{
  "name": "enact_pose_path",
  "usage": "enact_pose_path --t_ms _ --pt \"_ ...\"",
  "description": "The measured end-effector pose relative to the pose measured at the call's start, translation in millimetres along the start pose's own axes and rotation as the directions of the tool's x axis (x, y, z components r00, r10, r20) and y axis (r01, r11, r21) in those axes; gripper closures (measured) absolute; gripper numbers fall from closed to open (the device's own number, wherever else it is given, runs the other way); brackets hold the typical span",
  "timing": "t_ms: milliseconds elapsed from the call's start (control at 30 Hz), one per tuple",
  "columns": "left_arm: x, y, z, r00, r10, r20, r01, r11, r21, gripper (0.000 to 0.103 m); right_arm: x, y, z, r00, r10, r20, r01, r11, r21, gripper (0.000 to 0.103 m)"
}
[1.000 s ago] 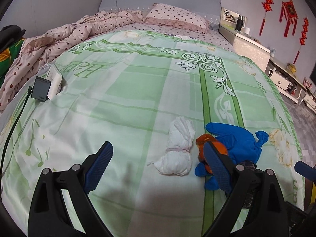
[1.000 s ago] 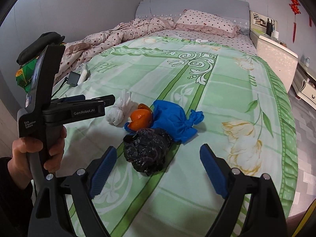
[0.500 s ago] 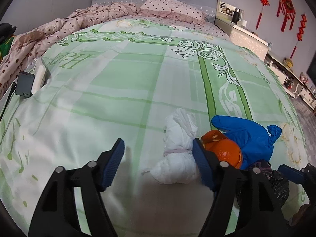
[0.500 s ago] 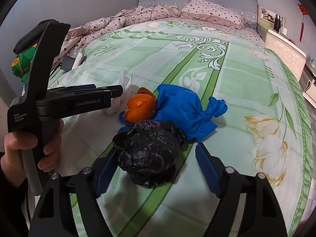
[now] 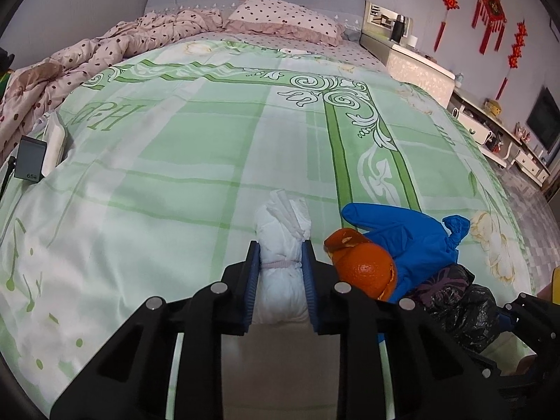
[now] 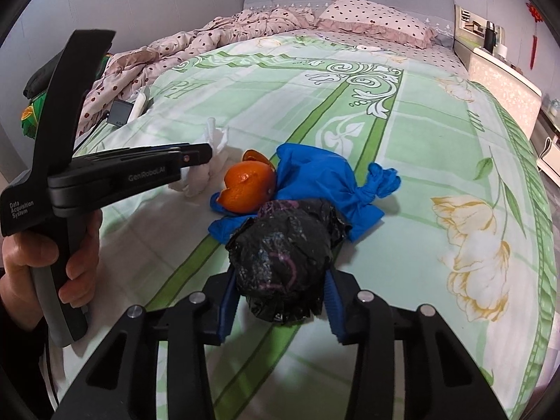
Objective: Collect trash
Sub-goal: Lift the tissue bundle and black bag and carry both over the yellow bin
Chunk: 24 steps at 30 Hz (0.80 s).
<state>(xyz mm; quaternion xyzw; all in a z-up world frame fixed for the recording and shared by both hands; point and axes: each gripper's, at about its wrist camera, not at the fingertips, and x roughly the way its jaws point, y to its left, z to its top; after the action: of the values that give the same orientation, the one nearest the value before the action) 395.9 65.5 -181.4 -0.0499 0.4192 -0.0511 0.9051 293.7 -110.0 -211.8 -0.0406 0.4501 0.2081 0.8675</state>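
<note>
A white tied tissue bundle lies on the green bedspread; my left gripper is shut on it at its tied waist. It also shows in the right wrist view, partly behind the left gripper. A black crumpled plastic bag sits between the pads of my right gripper, which is shut on it. It also shows in the left wrist view. An orange peel and a blue bag lie just beyond, touching each other.
A black charger and a white object lie at the bed's left edge. A rumpled dotted quilt and pillow are at the head. A white bedside cabinet stands right of the bed.
Both grippers moved forward and down onto the trash and closed: the left on the white bundle, the right on the black bag.
</note>
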Motion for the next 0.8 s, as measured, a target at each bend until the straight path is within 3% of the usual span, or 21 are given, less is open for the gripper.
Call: enact_pose_path --t_ms 467,600,800 --pt "-102.1 -13.0 -1.1 0.993 -0.010 0.114 0.009 1.000 0.012 0.080 -105.1 -6.2 -1.2 0.987 -0.030 0.156 0.026 0.999 0.029 0.064" --pt "-143.2 -31.7 -3.8 0.985 -0.005 0.175 0.001 1.000 0.025 0.080 -147.0 -11.1 -5.1 0.976 -0.049 0.212 0.041 0.998 0.040 0.064" --pt "-202.6 -68.2 -7.8 0.968 -0.069 0.242 0.058 0.997 0.055 0.080 -205.5 -25.4 -13.7 0.954 -0.091 0.286 0.072 0.994 0.076 0.064"
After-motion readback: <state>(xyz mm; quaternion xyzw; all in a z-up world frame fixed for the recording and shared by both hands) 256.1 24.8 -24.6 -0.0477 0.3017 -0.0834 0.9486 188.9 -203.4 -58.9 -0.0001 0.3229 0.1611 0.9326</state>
